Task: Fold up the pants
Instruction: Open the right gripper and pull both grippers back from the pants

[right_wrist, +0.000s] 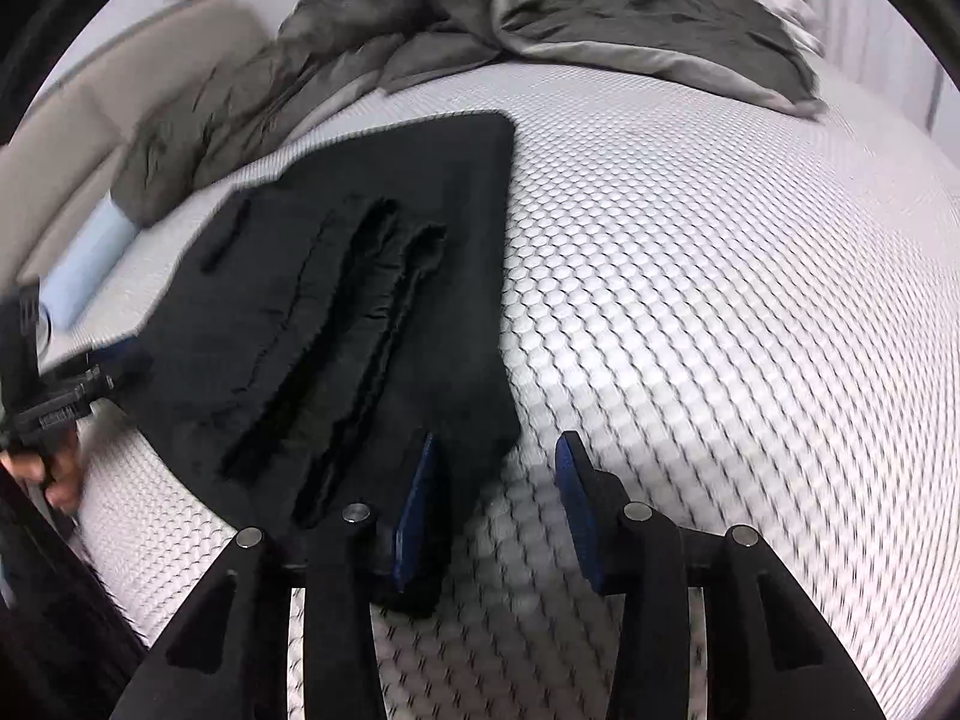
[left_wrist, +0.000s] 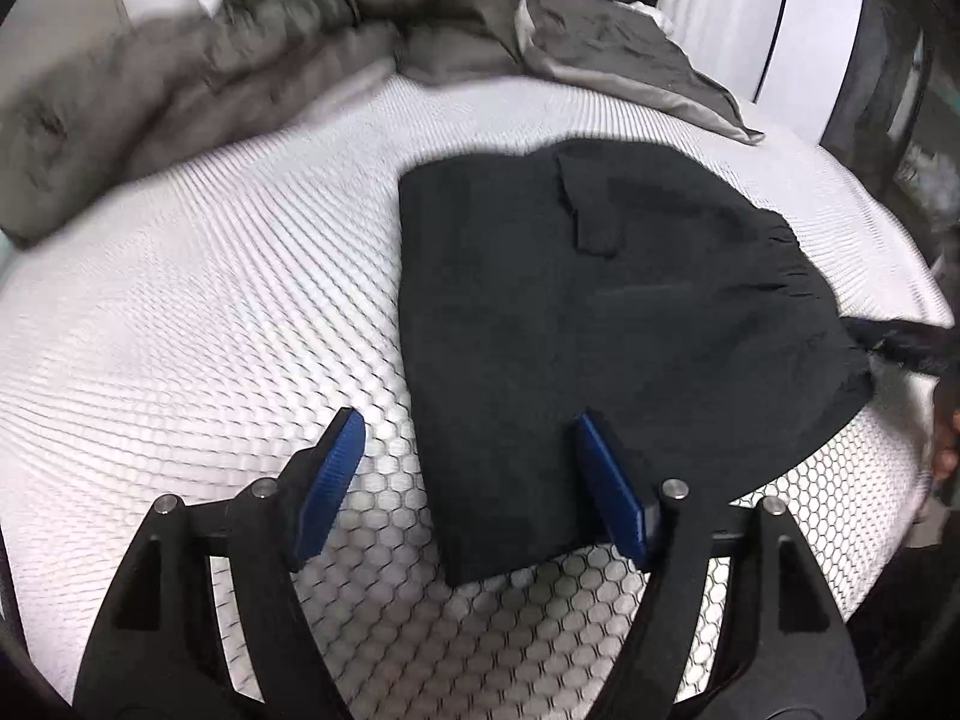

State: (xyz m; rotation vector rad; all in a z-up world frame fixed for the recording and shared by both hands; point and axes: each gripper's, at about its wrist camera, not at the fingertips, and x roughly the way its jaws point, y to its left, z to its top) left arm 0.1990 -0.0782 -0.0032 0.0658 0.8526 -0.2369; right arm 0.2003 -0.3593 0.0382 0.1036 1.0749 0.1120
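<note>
Left hand-held gripper (left_wrist: 468, 426): spread, one pad over the pants (left_wrist: 600, 312)
Right hand-held gripper (right_wrist: 495, 450): spread, empty
Pants: folded, centre frame, on mattress (left_wrist: 210, 300)
Risk: a retreating pad may snag and undo the fold

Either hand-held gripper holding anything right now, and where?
Nothing held. Left hand-held gripper and right hand-held gripper are both open over edges of the folded black pants, pads not pressing.

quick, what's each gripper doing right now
left gripper: open, holding nothing, over the folded black fabric pants.
right gripper: open, holding nothing.
</note>
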